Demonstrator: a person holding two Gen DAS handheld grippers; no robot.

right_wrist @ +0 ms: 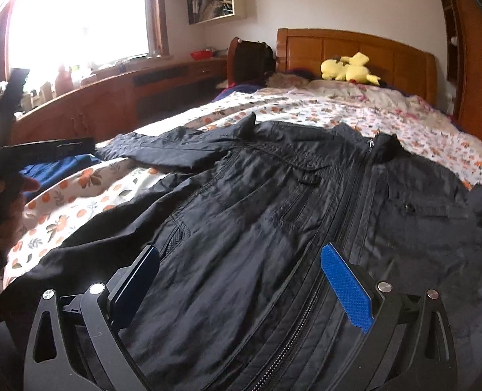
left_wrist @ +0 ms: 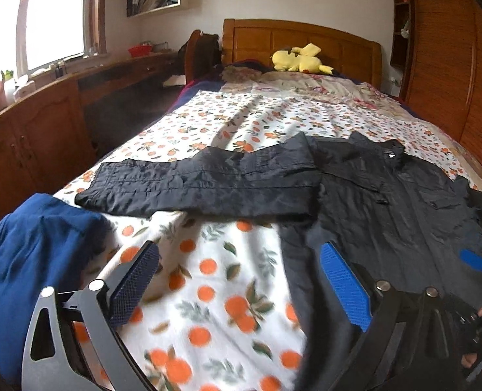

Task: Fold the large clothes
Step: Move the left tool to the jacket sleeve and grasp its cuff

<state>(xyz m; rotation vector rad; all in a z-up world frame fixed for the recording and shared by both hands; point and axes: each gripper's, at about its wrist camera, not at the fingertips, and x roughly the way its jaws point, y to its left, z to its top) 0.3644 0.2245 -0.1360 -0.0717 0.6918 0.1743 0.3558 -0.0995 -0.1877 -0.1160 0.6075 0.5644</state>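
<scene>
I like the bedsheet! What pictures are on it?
Oranges with green leaves on the white bedsheet, clearest in the left wrist view.

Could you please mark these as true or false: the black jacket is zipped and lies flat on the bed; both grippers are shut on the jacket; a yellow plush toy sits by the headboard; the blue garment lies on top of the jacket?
1. The black jacket is zipped and lies flat on the bed: true.
2. Both grippers are shut on it: false. The left gripper and right gripper are open and hold nothing.
3. A yellow plush toy sits by the headboard: true.
4. The blue garment lies on the jacket: false. It lies beside the outstretched sleeve.
</scene>
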